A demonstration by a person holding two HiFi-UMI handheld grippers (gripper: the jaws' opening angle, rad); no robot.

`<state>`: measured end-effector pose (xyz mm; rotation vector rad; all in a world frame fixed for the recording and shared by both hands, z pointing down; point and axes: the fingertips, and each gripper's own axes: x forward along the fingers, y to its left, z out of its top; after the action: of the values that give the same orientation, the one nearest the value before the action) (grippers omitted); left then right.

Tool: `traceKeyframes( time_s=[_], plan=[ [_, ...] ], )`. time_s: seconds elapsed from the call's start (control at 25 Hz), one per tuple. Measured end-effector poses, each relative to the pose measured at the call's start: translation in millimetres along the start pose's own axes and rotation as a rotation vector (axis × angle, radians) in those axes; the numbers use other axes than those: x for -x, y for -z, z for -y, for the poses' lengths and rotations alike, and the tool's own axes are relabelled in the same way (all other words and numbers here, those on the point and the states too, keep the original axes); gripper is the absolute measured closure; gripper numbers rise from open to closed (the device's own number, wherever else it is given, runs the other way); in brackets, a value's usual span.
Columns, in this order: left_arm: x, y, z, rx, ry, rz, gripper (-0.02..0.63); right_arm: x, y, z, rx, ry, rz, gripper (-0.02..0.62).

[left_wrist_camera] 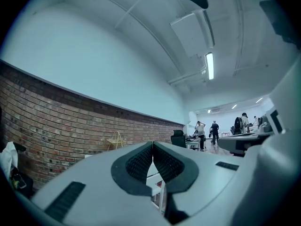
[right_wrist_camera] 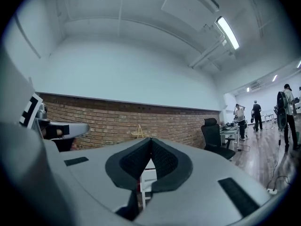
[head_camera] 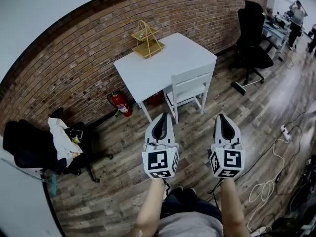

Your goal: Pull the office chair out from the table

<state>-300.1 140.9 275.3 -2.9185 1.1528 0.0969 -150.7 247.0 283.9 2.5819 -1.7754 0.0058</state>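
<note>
A white chair (head_camera: 187, 88) is tucked under the near side of a white table (head_camera: 148, 68) by the brick wall. A black office chair (head_camera: 252, 38) stands apart at the upper right, away from the table. My left gripper (head_camera: 163, 115) and right gripper (head_camera: 220, 116) are held level side by side, short of the white chair and touching nothing. Both are shut and empty. In the left gripper view the left gripper (left_wrist_camera: 153, 146) has its jaws pressed together, and part of the white chair (left_wrist_camera: 156, 189) shows below them. The right gripper (right_wrist_camera: 151, 141) looks the same in its own view.
A yellow wire rack (head_camera: 146, 41) sits on the table. A red fire extinguisher (head_camera: 120, 102) stands by the wall. Another black chair heaped with clothes (head_camera: 44, 147) is at the left. Cables and a power strip (head_camera: 285, 130) lie on the floor at right. People (head_camera: 297, 14) stand far off.
</note>
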Motion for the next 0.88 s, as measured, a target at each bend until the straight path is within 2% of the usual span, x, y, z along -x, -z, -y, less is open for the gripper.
traceKeyframes(
  time_s=[0.44, 0.88],
  plan=[
    [-11, 8, 25, 0.017, -0.036, -0.003, 0.591, -2, 8, 36, -0.004, -0.026, -0.007, 0.581],
    [-26, 11, 32, 0.002, -0.064, -0.013, 0.591, -16, 15, 50, -0.025, -0.043, -0.022, 0.582]
  ],
)
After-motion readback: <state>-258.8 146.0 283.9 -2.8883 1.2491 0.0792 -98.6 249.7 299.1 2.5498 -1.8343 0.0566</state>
